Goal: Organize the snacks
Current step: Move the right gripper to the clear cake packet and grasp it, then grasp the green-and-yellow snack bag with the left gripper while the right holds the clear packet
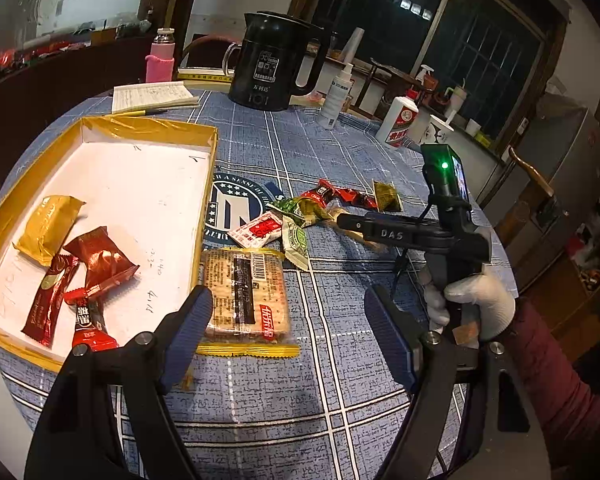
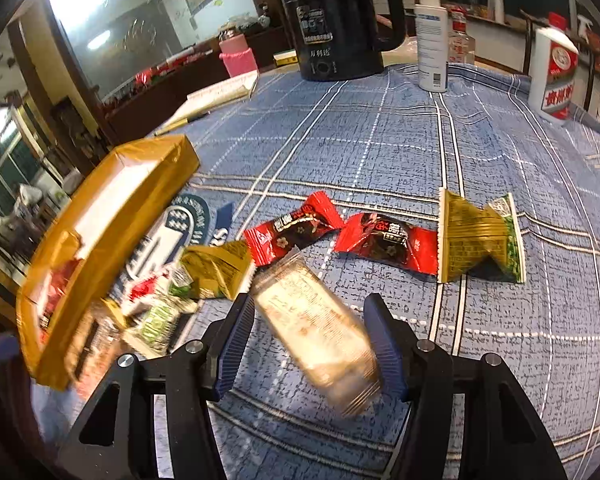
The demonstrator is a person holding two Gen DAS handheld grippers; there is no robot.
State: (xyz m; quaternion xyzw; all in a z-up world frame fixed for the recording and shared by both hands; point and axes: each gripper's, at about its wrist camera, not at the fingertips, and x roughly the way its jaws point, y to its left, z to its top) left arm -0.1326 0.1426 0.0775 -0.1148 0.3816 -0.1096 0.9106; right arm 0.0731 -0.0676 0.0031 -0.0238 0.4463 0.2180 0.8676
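Observation:
A gold-rimmed shallow box [image 1: 148, 128] holds a gold packet [image 1: 48, 228] and several red wrapped snacks [image 1: 96, 260]. A cracker pack [image 1: 246, 292] lies beside the box between the open fingers of my left gripper [image 1: 288, 332]. My right gripper [image 2: 312, 344] has its jaws apart around a blurred clear-wrapped snack [image 2: 320, 320]; whether they grip it is unclear. It shows in the left wrist view [image 1: 384, 232] reaching into the snack pile. Loose red candies [image 2: 296, 228], [image 2: 384, 240], green-gold packets [image 2: 480, 236], [image 2: 216, 268] and a red-white packet [image 1: 256, 232] lie on the blue cloth.
A black kettle [image 1: 272, 64], pink bottle [image 1: 160, 58], notepad with pen [image 1: 152, 98], white spray bottle [image 1: 336, 96] and white liquor bottle [image 1: 398, 120] stand at the table's far side. The box [image 2: 100, 240] lies left of the right gripper.

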